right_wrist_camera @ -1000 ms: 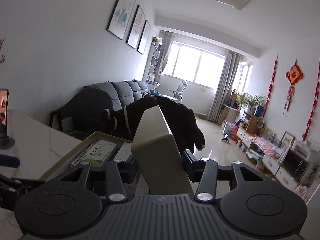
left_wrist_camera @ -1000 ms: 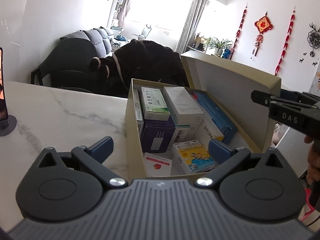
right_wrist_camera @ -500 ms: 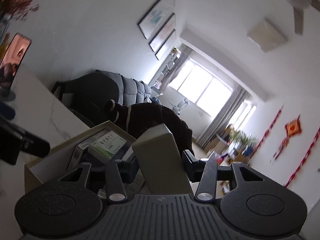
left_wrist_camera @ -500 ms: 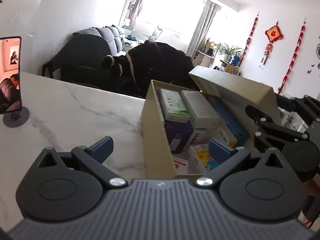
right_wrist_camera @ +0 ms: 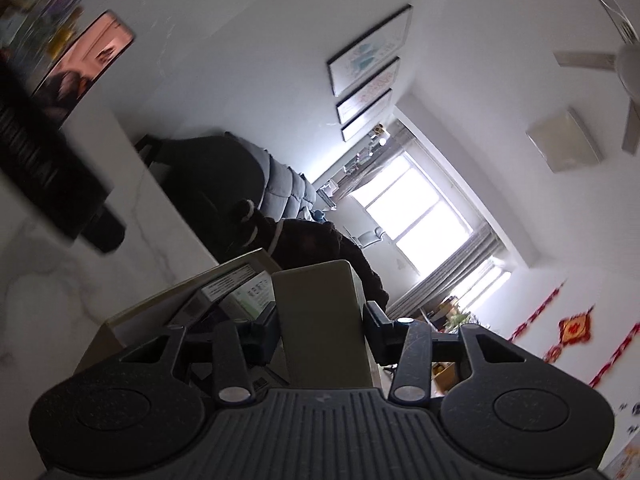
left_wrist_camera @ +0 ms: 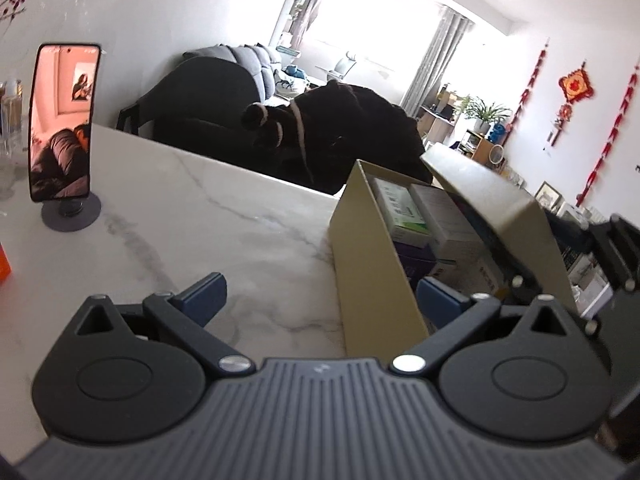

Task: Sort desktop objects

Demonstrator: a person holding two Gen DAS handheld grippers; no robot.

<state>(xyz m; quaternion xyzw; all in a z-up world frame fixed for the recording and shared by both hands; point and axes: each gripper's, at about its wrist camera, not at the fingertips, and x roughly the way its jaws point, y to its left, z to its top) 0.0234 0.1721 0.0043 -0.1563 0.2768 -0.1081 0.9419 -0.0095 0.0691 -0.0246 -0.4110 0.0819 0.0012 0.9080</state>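
A tan cardboard box (left_wrist_camera: 372, 256) full of small medicine cartons (left_wrist_camera: 400, 204) stands on the marble table (left_wrist_camera: 200, 216). Its hinged lid (left_wrist_camera: 496, 208) leans down over the box at a slant. My right gripper (right_wrist_camera: 320, 322) is shut on the lid (right_wrist_camera: 320, 320), pinching its edge between both fingers. In the left wrist view the right gripper (left_wrist_camera: 600, 264) shows at the far right behind the lid. My left gripper (left_wrist_camera: 320, 294) is open, straddling the box's near left wall with nothing between its fingers.
A phone on a round stand (left_wrist_camera: 62, 128) plays video at the table's far left. An orange object (left_wrist_camera: 4, 264) peeks in at the left edge. Beyond the table's far edge are a dark chair with a black coat (left_wrist_camera: 340, 128) and a grey sofa (left_wrist_camera: 256, 64).
My right gripper has swung the lid from upright down toward the box, rolling as it goes. My left gripper has drifted left, so the box now sits to its right.
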